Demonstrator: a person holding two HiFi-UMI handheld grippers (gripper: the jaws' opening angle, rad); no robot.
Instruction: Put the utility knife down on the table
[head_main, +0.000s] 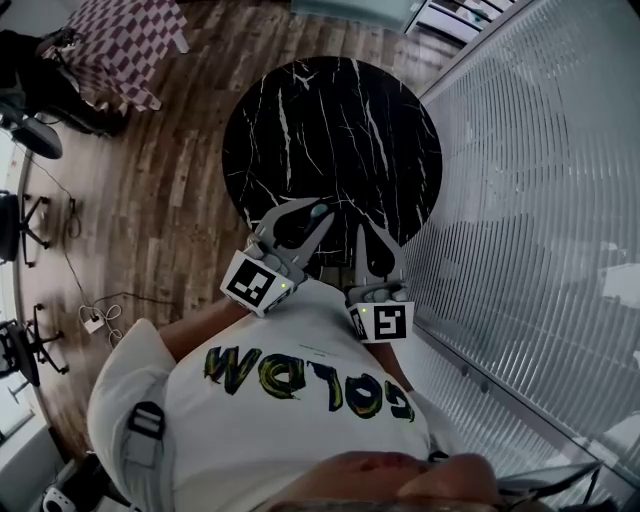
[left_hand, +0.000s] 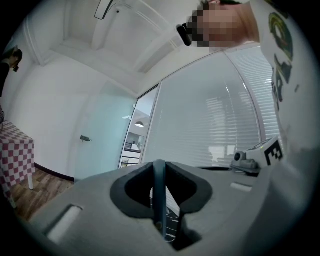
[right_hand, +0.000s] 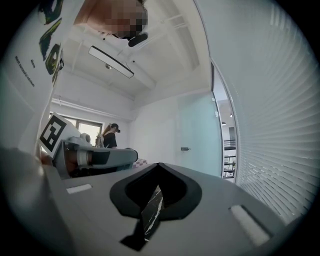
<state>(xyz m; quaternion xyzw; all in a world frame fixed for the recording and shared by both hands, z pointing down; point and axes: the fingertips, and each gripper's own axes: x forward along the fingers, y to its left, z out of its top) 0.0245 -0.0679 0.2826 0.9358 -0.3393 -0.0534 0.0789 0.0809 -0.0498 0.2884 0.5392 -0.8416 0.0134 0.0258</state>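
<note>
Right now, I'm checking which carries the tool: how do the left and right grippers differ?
The left gripper clamps a slim blue-grey utility knife; the right gripper is shut, empty. The left gripper angles toward the right gripper, which points straight ahead. Both overhang the marble table.

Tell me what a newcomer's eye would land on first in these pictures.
A round black marble table sits in the upper middle of the head view, on a wood floor beside a wall of white blinds. At its near edge the left gripper is shut on a slim blue-grey utility knife, held edge-on between its jaws. The right gripper beside it is shut with nothing in it.
</note>
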